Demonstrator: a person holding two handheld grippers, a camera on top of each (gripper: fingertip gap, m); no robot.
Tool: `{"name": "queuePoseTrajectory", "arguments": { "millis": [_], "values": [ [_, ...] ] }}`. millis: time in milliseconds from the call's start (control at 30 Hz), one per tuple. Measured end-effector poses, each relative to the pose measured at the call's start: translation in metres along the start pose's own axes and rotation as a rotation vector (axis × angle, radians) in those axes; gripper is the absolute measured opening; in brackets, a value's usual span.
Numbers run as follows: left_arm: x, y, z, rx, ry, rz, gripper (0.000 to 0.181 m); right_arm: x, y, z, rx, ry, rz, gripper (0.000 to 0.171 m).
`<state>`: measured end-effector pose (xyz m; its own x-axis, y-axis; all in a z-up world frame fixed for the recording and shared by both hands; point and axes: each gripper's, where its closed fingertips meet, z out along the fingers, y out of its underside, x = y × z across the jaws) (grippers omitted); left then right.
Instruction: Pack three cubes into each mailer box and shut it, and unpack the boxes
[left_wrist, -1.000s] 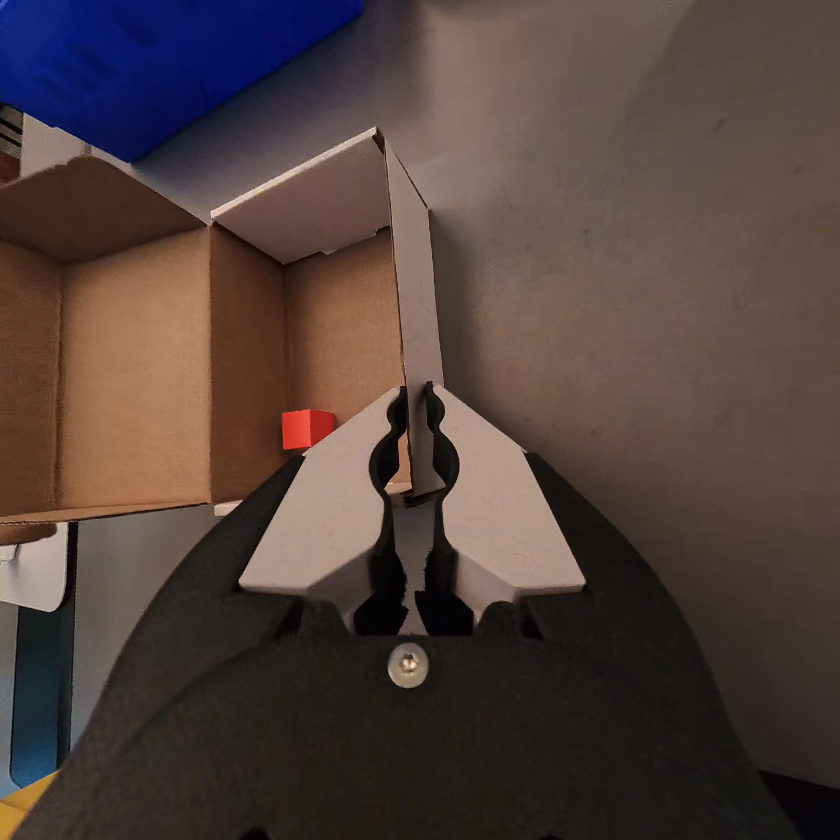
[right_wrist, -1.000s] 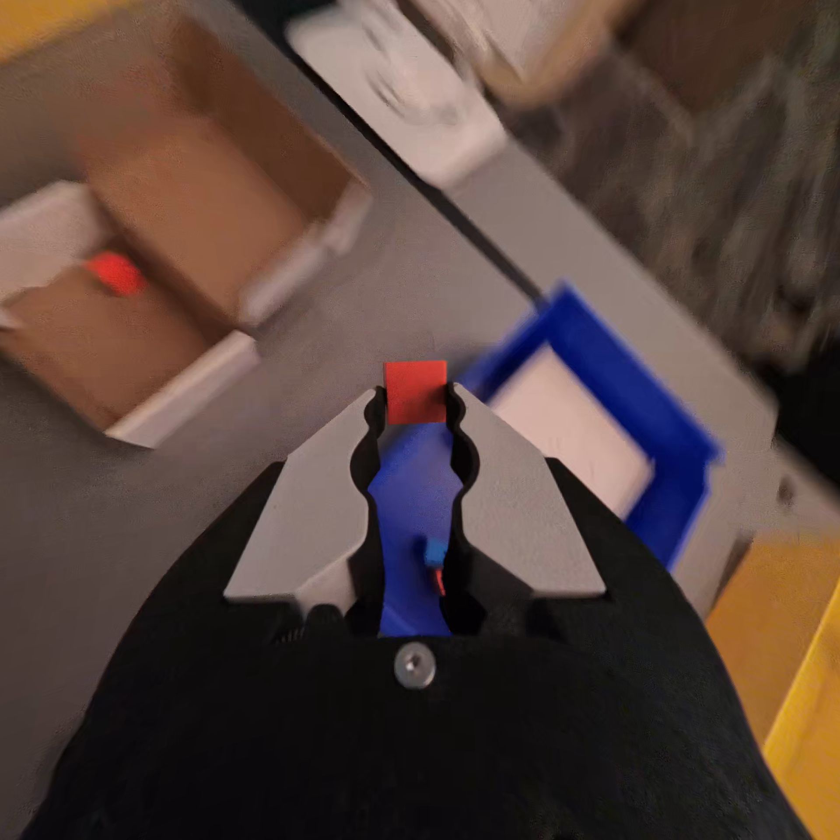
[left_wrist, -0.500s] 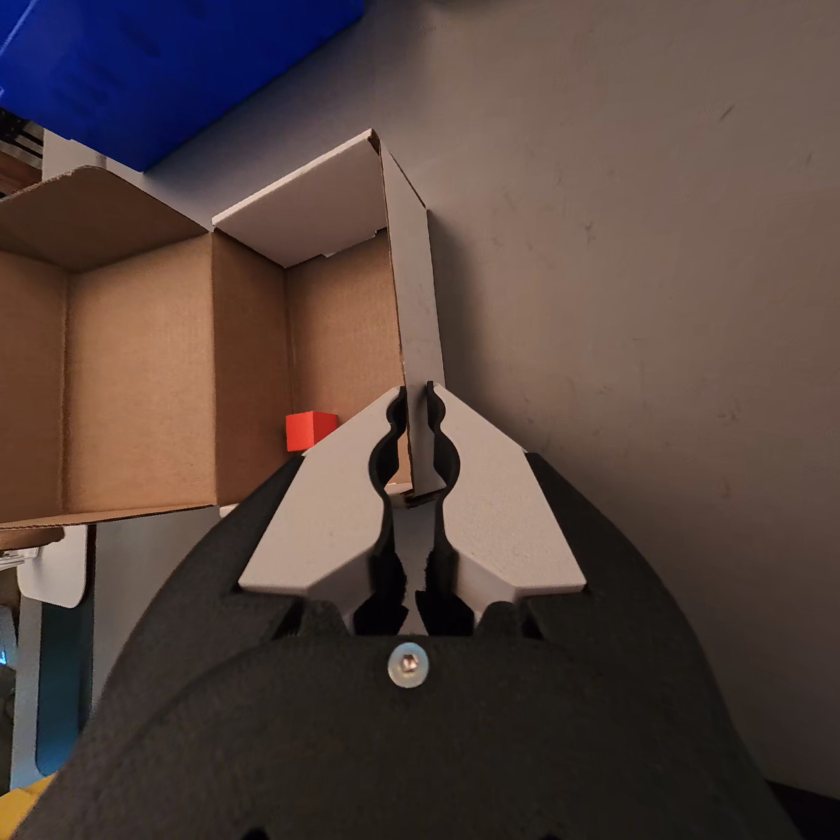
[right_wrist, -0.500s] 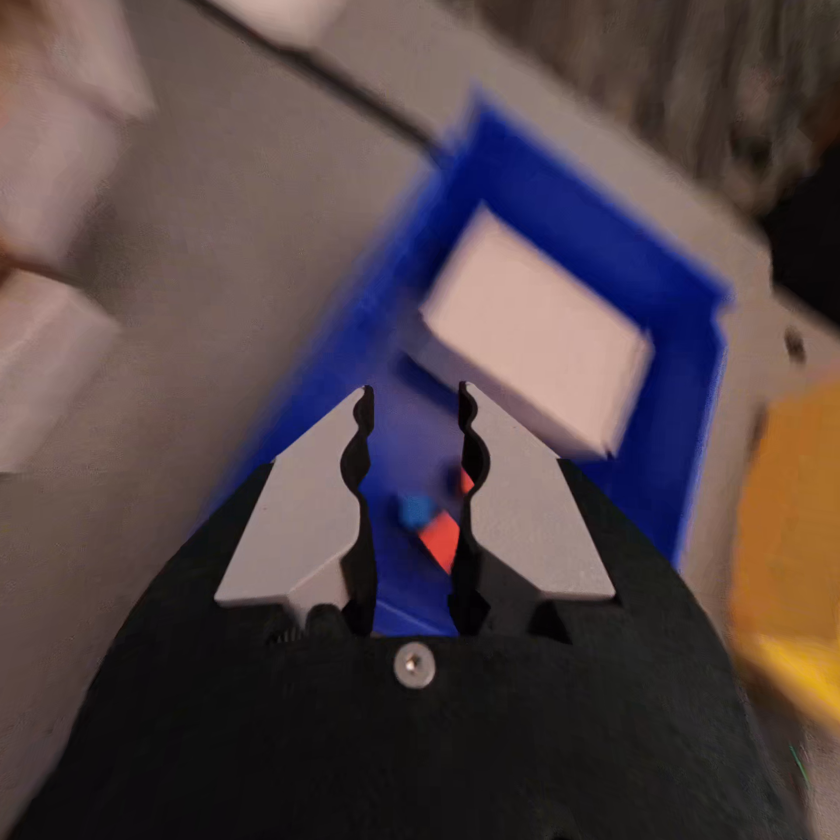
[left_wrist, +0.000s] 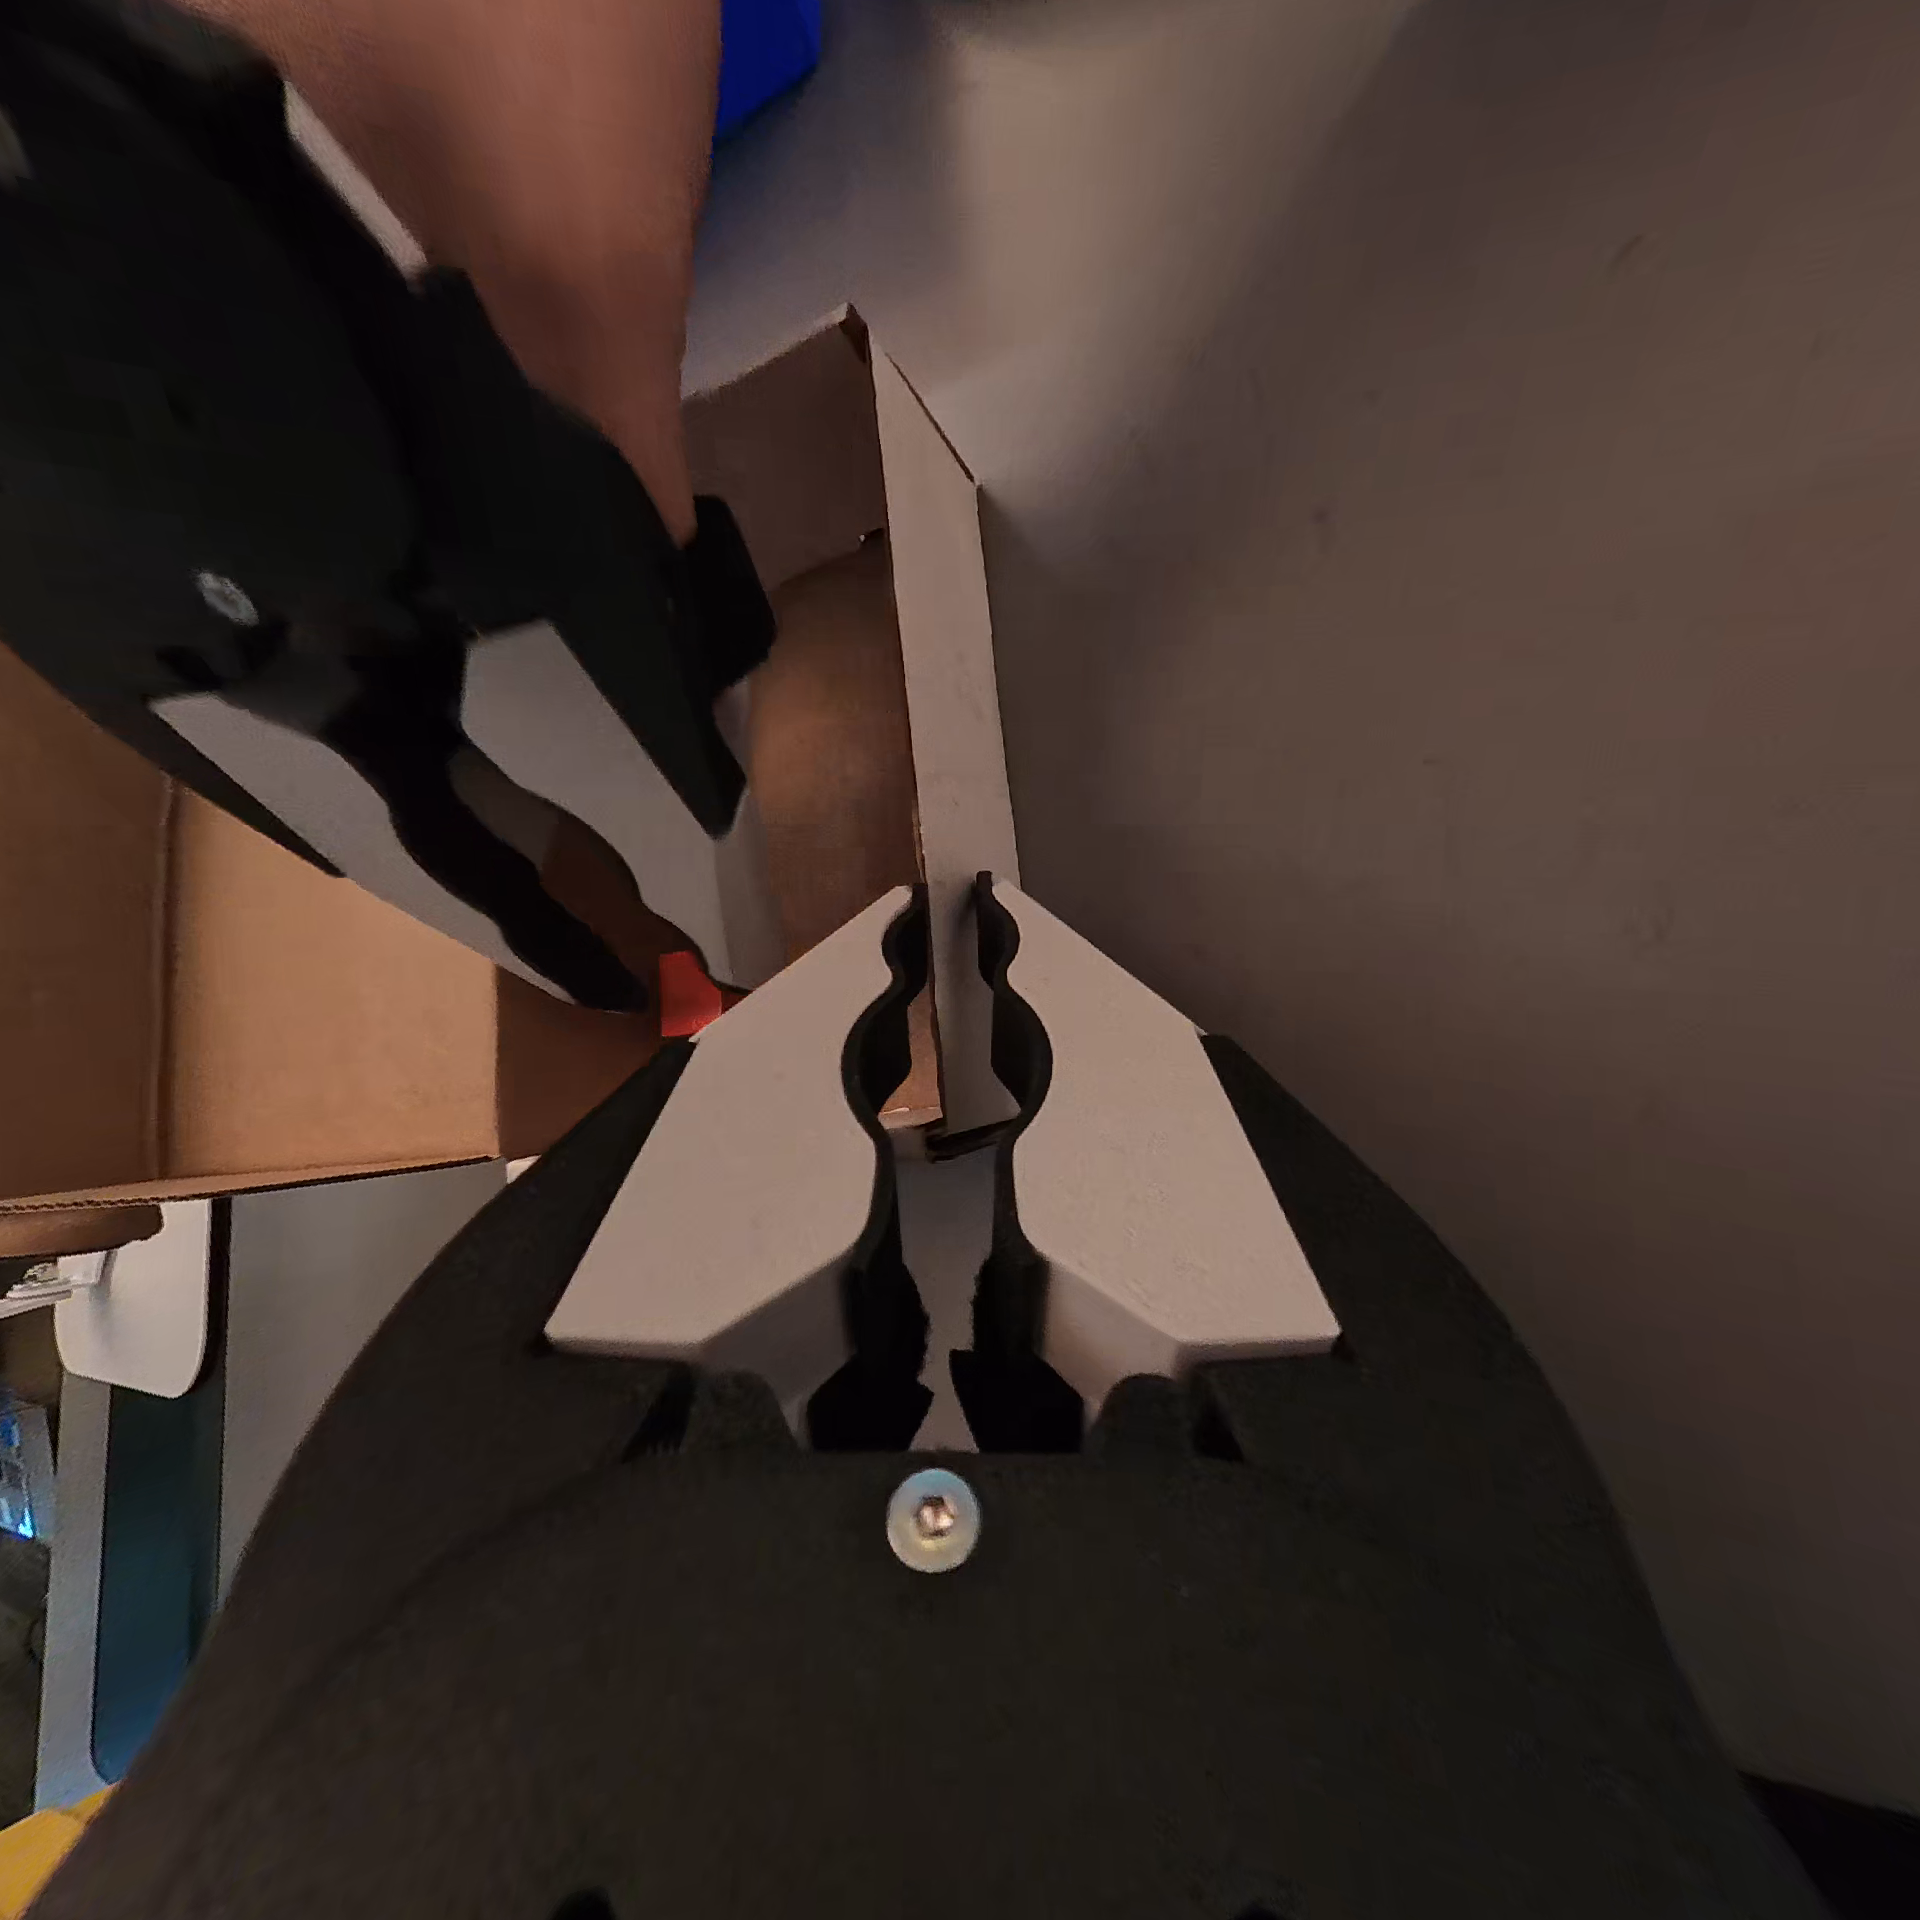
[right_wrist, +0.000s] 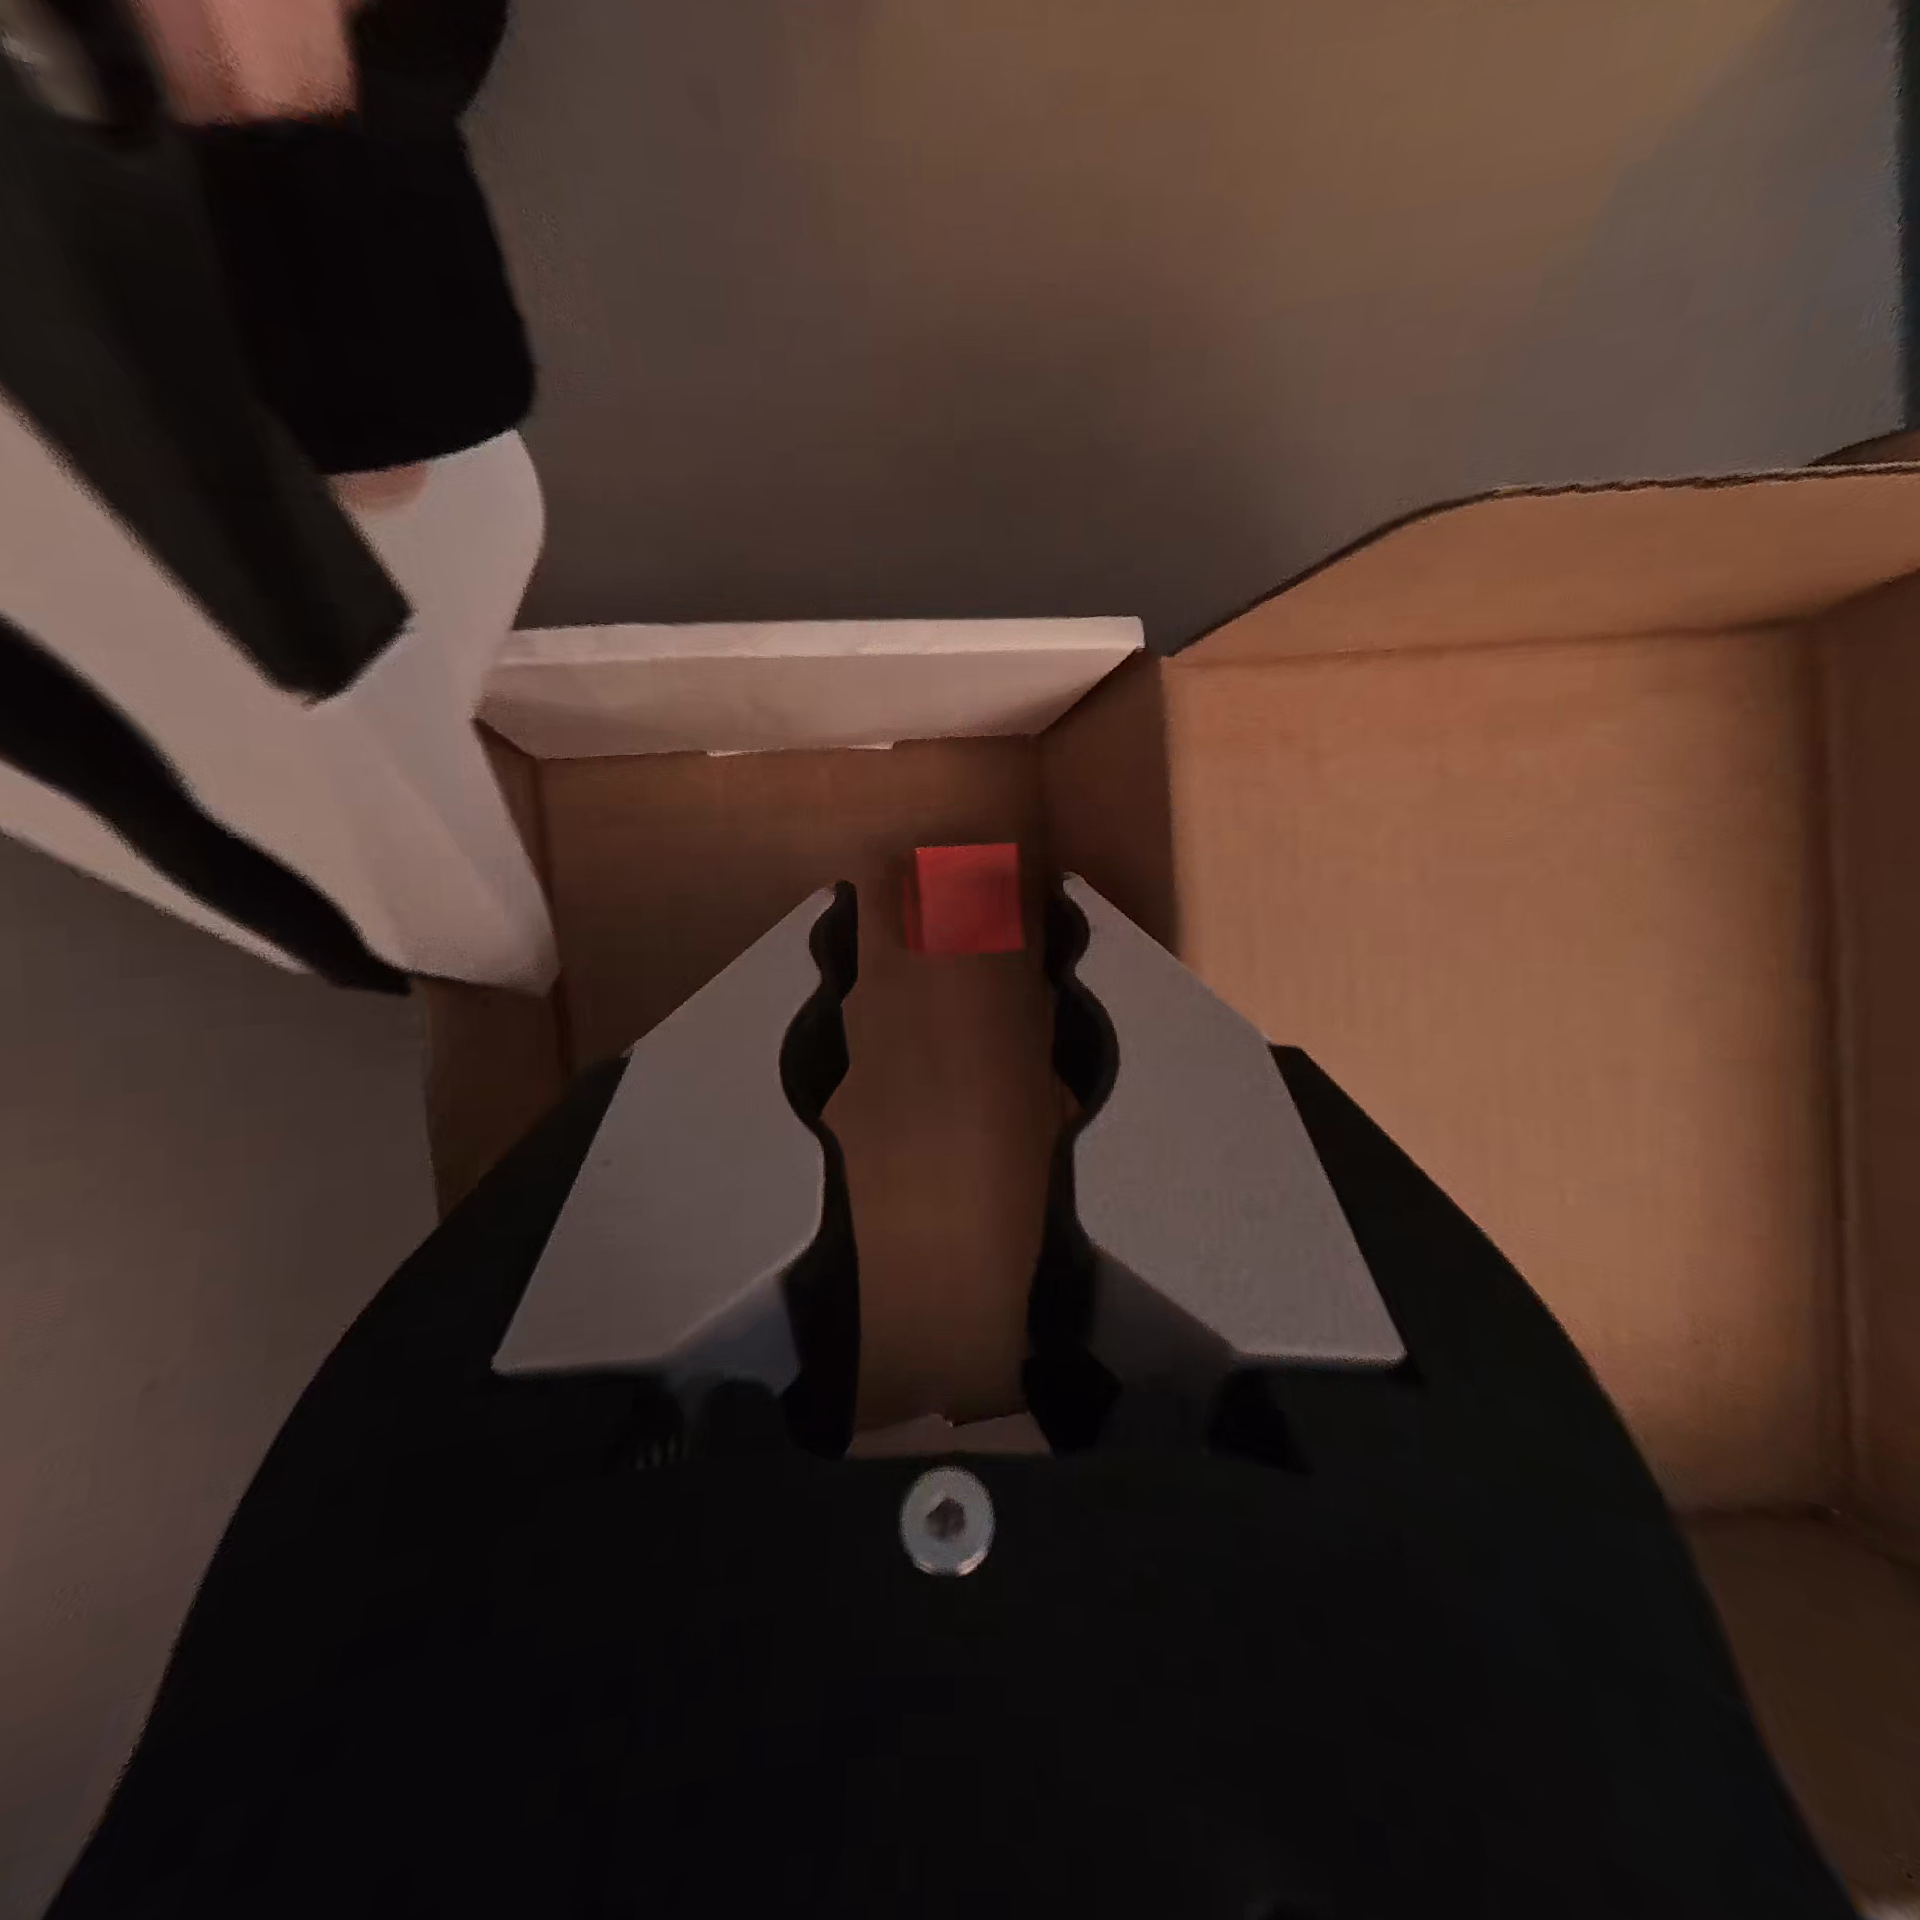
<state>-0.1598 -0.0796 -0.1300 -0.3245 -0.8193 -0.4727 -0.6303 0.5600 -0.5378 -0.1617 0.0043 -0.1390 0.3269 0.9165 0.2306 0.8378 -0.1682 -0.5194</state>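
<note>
While left tool (left_wrist: 951, 894) pinches box wall (left_wrist: 951, 665) | right tool (right_wrist: 951, 904) spread, angled over red cube (right_wrist: 964, 899)

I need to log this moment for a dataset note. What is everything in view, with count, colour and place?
mailer box: one, white outside, brown inside, open on the table, lid laid back.
red cube: one, on the box floor near a corner, just beyond the right gripper's fingertips.
blue bin: one, only a corner shows past the box.
table: one, grey, under everything.
hand: one, holding the right gripper from above.
left gripper: one, grey fingers on black body, shut on the box's side wall.
right gripper: one, same build, open inside the box.
</note>
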Motion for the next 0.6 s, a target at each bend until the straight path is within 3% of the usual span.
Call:
{"name": "queuePoseTrajectory", "arguments": {
  "millis": [67,200,267,333,433,533,600],
  "values": [
    [0.000,0.000,0.000,0.000,-0.002,0.000,0.007,-0.001,0.011,0.006,-0.087,-0.009,-0.010,0.023],
    [0.000,0.000,0.000,0.001,-0.007,0.003,0.007,0.001,0.005,-0.020,-0.050,0.032,-0.005,0.021],
    [0.000,0.000,0.000,0.000,-0.011,0.005,0.007,0.016,-0.001,-0.071,0.031,0.156,0.031,0.020],
    [0.000,0.000,0.000,-0.003,-0.013,0.005,0.007,0.045,0.019,-0.144,0.108,0.361,0.150,0.020],
    [-0.001,0.000,0.000,-0.009,-0.021,0.014,0.008,0.083,0.123,-0.207,0.070,0.470,0.603,0.020],
    [-0.001,0.000,0.000,-0.020,-0.024,0.022,0.008,0.087,0.241,-0.199,-0.164,0.476,0.919,0.021],
    [0.000,0.000,0.000,-0.022,-0.020,0.018,0.008,0.076,0.272,-0.180,-0.226,0.436,0.970,0.021]
  ]
}}
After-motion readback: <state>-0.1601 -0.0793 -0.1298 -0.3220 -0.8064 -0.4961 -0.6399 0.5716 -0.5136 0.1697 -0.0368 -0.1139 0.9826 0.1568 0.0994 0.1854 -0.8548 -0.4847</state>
